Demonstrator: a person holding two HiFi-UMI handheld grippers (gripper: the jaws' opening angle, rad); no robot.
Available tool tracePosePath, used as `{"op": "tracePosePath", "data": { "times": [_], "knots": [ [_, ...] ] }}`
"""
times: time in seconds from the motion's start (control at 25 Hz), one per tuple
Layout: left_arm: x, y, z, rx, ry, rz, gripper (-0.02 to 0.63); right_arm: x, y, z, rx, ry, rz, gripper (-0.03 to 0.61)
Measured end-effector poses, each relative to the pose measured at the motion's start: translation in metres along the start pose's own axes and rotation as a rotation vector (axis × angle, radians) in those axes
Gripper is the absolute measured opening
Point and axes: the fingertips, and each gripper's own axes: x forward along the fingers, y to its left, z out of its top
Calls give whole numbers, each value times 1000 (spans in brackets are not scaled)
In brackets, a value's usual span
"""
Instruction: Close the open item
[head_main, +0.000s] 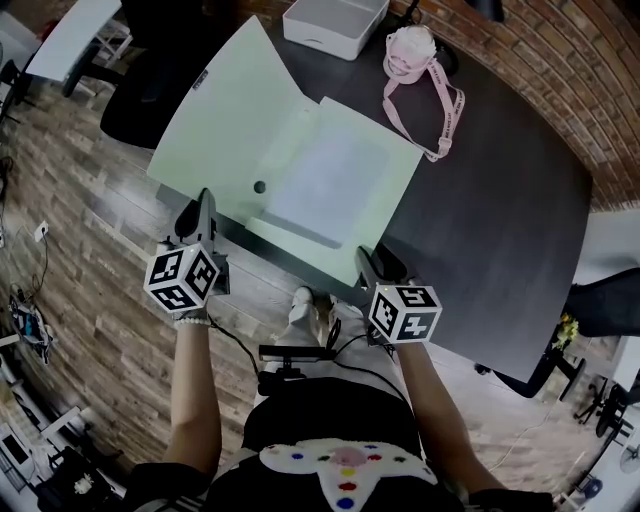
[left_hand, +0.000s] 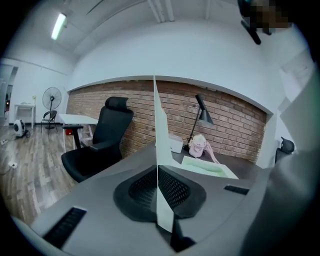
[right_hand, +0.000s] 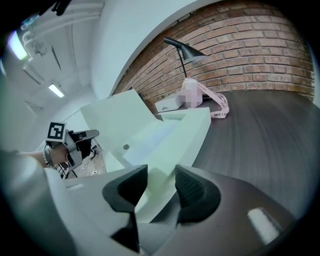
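Dark desk (head_main: 500, 200), brick wall behind. Green folder (head_main: 330, 180) lies open just ahead of both grippers. Left gripper (left_hand: 157, 195) pinched tight on cover edge (left_hand: 159, 130). Right gripper (right_hand: 155, 192) gapes round near edge, no grip. Best imo: L swings cover across, R steadies base.

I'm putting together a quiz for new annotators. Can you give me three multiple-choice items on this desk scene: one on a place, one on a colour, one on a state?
1. Where does the pink bottle stand?
A. near the white box, at the far side of the table
B. on the folder
C. at the table's near edge

2. What colour is the folder?
A. red
B. pale green
C. black

3. How do the left gripper's jaws stand?
A. wide apart
B. shut on the folder's flap
C. shut, with nothing between them

Answers:
1 A, the head view shows both far from the person.
2 B, every view shows it pale green.
3 B, the left gripper view shows the thin sheet pinched between the pads.
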Motion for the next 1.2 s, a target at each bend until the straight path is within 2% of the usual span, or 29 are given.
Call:
{"op": "tracePosePath", "data": {
  "times": [0.6, 0.76, 1.2],
  "knots": [
    [-22, -80, -1, 524, 68, -107, 9, -2, -1, -1, 35, 1, 50, 172],
    [-27, -104, -11, 685, 101, -141, 11, -3, -3, -1, 46, 1, 64, 175],
    [-32, -147, -49, 1030, 187, -200, 14, -3, -5, -3, 64, 7, 89, 181]
  ]
}}
